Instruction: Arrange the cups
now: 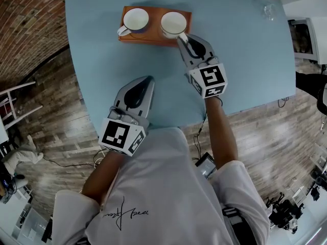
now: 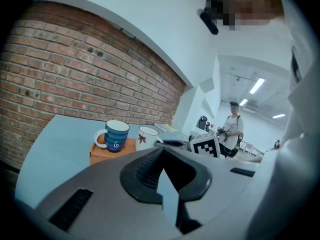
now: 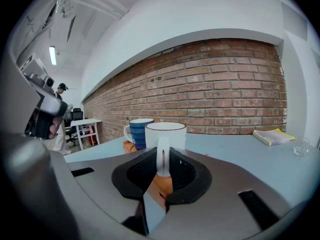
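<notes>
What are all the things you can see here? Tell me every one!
table: one, light blue, under everything
tray: one, orange, far side of the table
blue mug: one, blue striped, left on the tray
white mug: one, white, right on the tray
book: one, yellowish, table's far right corner
glass: one, clear, beside the book
left gripper: one, grey, shut and empty, over the table's near side
right gripper: one, grey, shut on the white mug's handle

blue-striped cup [image 2: 116,135] | white cup [image 3: 165,132], brown rim | orange tray [image 1: 154,39] | pale-blue table [image 1: 102,60]
</notes>
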The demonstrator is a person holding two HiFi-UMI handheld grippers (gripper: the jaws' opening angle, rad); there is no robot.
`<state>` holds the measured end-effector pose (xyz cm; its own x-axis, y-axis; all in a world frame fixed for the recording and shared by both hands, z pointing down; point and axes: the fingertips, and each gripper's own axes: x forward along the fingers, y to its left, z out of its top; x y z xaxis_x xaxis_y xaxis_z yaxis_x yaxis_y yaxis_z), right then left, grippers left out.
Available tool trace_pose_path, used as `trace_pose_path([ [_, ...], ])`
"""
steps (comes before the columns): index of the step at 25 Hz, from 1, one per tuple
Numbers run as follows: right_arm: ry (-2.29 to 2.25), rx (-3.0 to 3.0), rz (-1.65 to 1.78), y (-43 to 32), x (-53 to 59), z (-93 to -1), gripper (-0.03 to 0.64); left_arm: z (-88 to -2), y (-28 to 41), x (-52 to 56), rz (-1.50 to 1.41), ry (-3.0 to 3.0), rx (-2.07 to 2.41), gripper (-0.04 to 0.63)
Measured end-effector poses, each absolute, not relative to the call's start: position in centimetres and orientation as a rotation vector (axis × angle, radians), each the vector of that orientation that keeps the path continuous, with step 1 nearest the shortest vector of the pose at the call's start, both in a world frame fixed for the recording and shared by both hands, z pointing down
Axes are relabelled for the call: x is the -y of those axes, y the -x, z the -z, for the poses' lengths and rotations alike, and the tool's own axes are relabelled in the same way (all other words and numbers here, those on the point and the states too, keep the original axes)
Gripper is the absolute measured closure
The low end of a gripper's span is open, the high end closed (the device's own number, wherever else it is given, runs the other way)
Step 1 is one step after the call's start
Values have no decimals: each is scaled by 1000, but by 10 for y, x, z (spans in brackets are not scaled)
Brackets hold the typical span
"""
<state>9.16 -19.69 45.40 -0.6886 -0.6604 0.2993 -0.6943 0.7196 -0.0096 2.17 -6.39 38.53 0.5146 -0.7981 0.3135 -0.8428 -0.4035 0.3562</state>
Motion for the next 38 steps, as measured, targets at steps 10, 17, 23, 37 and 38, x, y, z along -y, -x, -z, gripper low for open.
trace_pose_path([
  [10, -1218, 2592, -218, -96, 191, -450, 551, -379, -20, 60, -114, -2311, 1343, 588],
  [17, -1286, 2556, -247, -98, 183, -449, 552, -377, -17, 54, -90, -2317, 1337, 588],
  [23, -1345, 2539, -241, -100, 182, -440, 552, -375, -12, 49, -67, -2313, 1342, 588],
  [37, -1623, 2443, -278, -100, 178, -429, 552, -370, 4, 39, -56, -2341, 1298, 588],
  [38, -1644, 2436, -282, -100, 178, -429, 552, -370, 6, 39, -54, -2344, 1294, 588],
])
